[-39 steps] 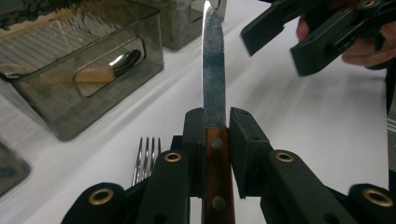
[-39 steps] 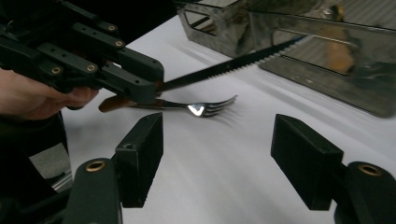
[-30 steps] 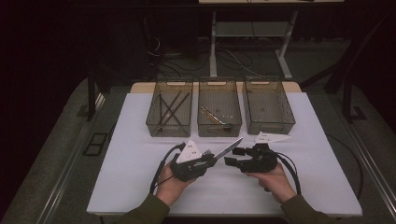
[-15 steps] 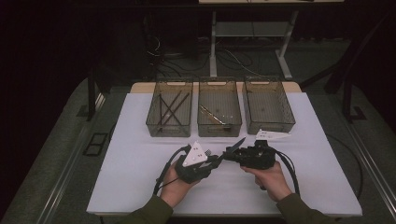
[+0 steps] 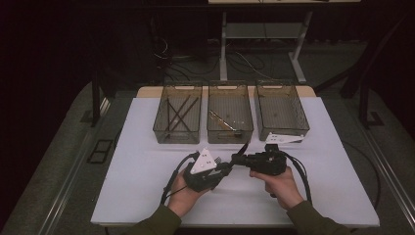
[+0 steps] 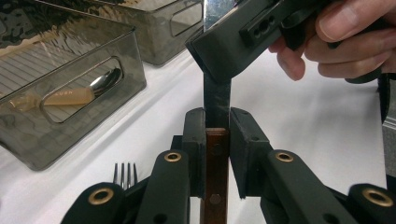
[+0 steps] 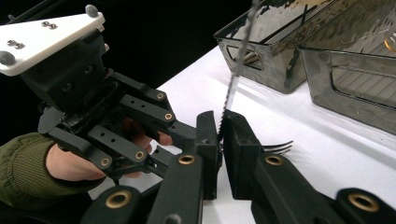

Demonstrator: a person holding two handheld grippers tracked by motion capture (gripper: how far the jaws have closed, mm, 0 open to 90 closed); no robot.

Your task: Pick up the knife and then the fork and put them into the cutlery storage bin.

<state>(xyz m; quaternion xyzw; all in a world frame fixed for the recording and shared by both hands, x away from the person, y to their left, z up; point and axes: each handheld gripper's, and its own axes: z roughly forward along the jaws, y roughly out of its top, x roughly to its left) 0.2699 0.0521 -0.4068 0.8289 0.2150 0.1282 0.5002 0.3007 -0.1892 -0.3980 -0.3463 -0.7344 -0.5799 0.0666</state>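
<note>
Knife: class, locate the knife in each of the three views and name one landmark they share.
High view: knife at front centre of the table.
Left gripper view: its brown handle clamped, bottom centre.
Right gripper view: its serrated blade rising, centre.
Shared landmark: the smoky bins.

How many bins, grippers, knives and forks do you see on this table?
Bins: 3
Grippers: 2, the left gripper and the right gripper
Knife: 1
Fork: 1
Total: 7
</note>
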